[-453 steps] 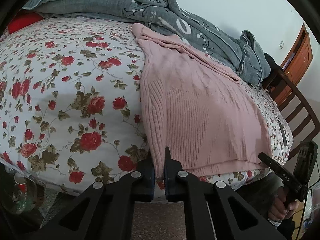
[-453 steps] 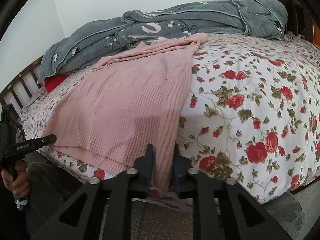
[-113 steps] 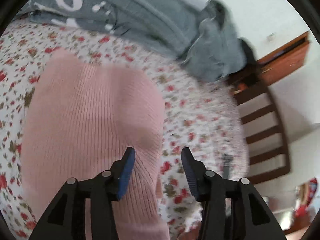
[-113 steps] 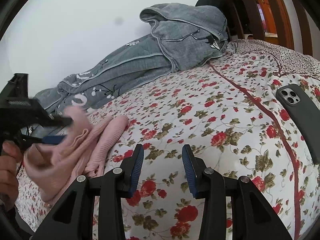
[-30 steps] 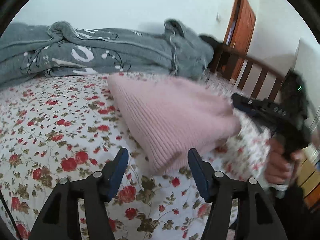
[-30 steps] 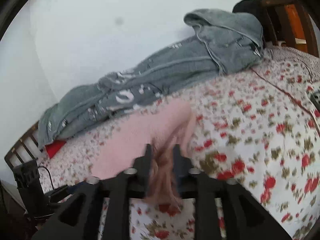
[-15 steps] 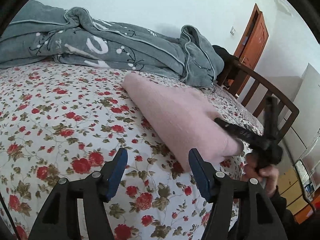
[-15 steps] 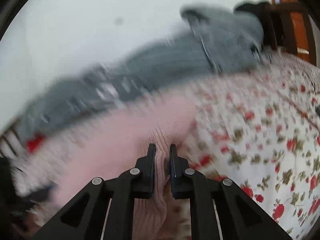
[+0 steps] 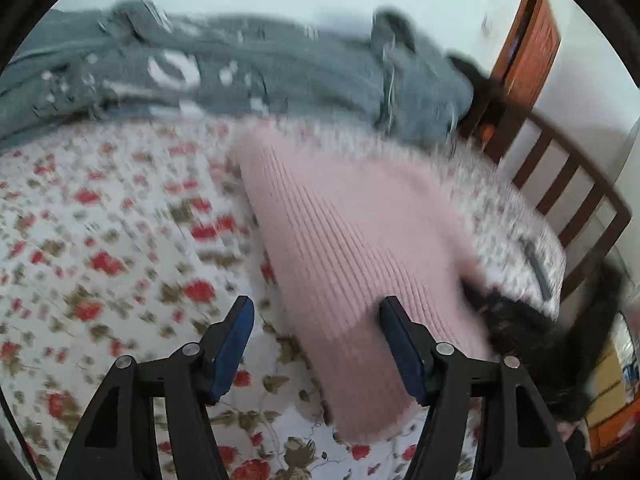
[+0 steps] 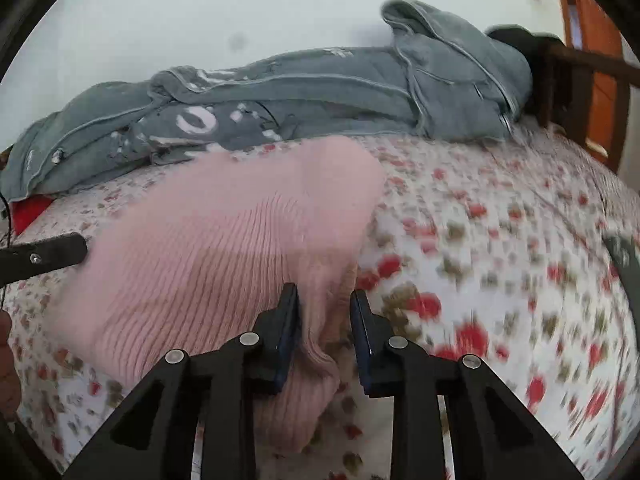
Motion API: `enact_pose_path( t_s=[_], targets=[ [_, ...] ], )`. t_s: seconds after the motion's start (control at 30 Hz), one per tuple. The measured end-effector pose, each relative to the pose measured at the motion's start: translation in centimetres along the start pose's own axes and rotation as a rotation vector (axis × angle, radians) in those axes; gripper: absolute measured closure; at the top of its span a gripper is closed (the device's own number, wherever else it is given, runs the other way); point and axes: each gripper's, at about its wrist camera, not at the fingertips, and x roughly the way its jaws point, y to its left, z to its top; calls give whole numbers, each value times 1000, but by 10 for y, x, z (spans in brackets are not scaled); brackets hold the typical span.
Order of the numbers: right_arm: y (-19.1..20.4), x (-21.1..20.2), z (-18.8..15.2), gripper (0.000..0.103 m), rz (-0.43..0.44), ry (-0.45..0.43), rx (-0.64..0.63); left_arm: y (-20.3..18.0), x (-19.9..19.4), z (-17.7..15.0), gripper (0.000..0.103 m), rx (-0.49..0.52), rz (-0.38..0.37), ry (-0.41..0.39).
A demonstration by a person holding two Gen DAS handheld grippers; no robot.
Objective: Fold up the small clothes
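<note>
Sweater point(image 10: 224, 240): pink knit, folded, lying on floral bed point(image 10: 500, 220)
L tongs point(image 9: 316, 320): wide apart, empty, over sweater's near edge
R tongs point(image 10: 324, 304): just been parting, narrow gap, sweater fold between, pads not pressing

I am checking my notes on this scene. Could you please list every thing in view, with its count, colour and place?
sweater: one, pink, folded on the bed, its near edge between the right gripper's jaws
bedsheet: one, white with red flowers, covering the bed
blanket: one, grey, bunched along the wall
bed frame: one, brown wood, right end
door: one, brown, far right
phone: one, dark, on the bedsheet, right edge
left gripper: black, blue pads, open, empty
right gripper: black, jaws just opening, apart around the sweater
hand: one, left edge
</note>
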Motion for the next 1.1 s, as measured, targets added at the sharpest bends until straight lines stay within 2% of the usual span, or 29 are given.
enact_pose_path(
  t_s=[0.07,0.13,0.2,0.23,0.27,0.37,0.43,0.5,0.6,0.77,1.1],
  targets=[
    [1,-4,7,78,0,15,-19,0,-1,2,38,-3,-21,-8],
    [-5,-9,20,77,42,29,20,4,-7,10,38,-8,-57,-33],
    [-15,-16,37,67,118,16,84,11,-6,25,38,-37,-72,-34],
    [-17,-15,44,57,141,10,95,15,-2,32,38,-53,-69,-26],
    [-19,-12,52,53,151,3,101,19,3,39,38,-68,-65,-16],
    [-22,13,70,53,135,46,138,29,23,48,36,-96,-105,38],
    [-27,33,66,52,179,101,198,37,37,46,35,-127,-143,81],
    [-30,50,52,47,190,136,205,45,48,40,34,-166,-195,95],
    [-29,51,48,47,183,128,177,52,56,32,34,-223,-246,87],
    [-25,51,43,47,167,110,153,41,50,32,36,-167,-194,51],
    [-27,49,39,47,172,86,155,35,48,30,37,-151,-143,6]
  ],
)
